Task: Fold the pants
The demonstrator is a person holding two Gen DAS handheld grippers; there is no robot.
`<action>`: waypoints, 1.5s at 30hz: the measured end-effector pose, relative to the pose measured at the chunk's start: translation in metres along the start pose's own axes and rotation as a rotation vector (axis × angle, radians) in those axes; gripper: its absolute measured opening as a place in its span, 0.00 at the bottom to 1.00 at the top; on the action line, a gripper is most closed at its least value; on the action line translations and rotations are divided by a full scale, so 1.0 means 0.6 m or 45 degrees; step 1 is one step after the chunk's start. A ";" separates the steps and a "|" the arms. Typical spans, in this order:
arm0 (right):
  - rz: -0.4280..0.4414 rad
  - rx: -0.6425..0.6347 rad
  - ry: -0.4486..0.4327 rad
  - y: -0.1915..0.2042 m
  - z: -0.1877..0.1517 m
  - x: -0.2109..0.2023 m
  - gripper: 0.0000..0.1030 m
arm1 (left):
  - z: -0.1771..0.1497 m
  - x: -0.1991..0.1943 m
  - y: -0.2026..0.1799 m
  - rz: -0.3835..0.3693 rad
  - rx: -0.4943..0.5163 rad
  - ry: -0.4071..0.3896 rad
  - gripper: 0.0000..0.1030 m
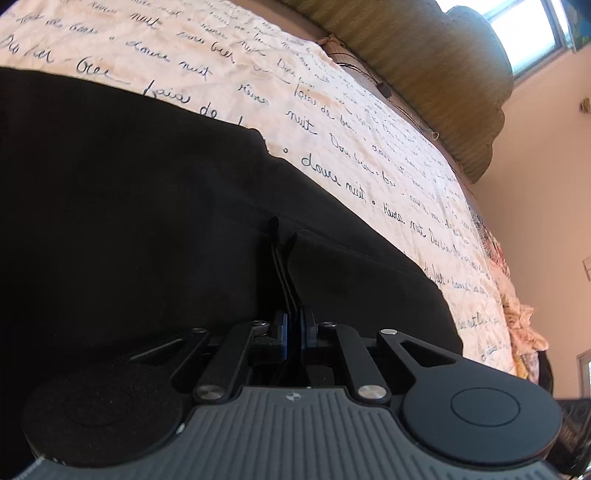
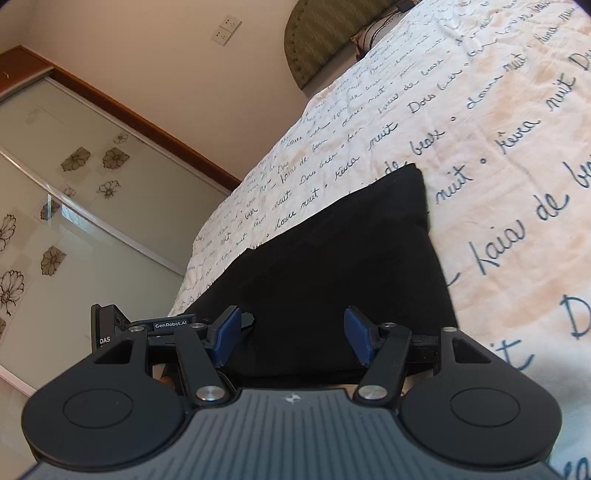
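On pants [image 1: 147, 221], left claw [image 1: 291, 328] clamps fabric.

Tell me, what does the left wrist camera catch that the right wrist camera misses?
Only the left wrist view shows a window and the left gripper shut on a fold of the black pants. Only the right wrist view shows flowered sliding doors, wall sockets and the right gripper open. Both show the pants, the script-printed bedspread and the green headboard.

A home bedroom: a bed with a script-printed cream bedspread [image 2: 480, 147], a padded green headboard [image 1: 443, 74], sliding wardrobe doors [image 2: 74, 192] with flower motifs, and a window [image 1: 532, 33].
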State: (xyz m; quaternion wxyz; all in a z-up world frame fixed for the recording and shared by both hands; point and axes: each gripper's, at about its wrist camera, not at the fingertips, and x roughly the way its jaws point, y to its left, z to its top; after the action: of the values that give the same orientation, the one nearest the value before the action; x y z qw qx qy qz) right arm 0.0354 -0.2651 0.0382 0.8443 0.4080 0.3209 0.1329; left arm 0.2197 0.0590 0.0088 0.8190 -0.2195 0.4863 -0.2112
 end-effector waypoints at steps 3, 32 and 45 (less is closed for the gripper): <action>0.012 -0.030 0.003 0.024 0.023 0.018 0.60 | -0.001 -0.015 0.000 -0.026 -0.017 -0.020 0.20; 0.086 -0.159 0.382 0.102 0.192 0.275 0.69 | -0.111 -0.179 0.067 -0.131 -0.039 -0.493 0.61; -0.134 -0.890 0.672 0.180 0.133 0.451 0.04 | -0.191 -0.165 0.034 0.321 0.213 -0.611 0.70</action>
State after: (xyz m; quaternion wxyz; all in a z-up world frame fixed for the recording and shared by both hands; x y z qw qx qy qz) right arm 0.2968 -0.1132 0.0413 0.8263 0.0329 0.4816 0.2901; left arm 0.0772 0.1134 0.0178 0.9457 -0.1327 0.2828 -0.0892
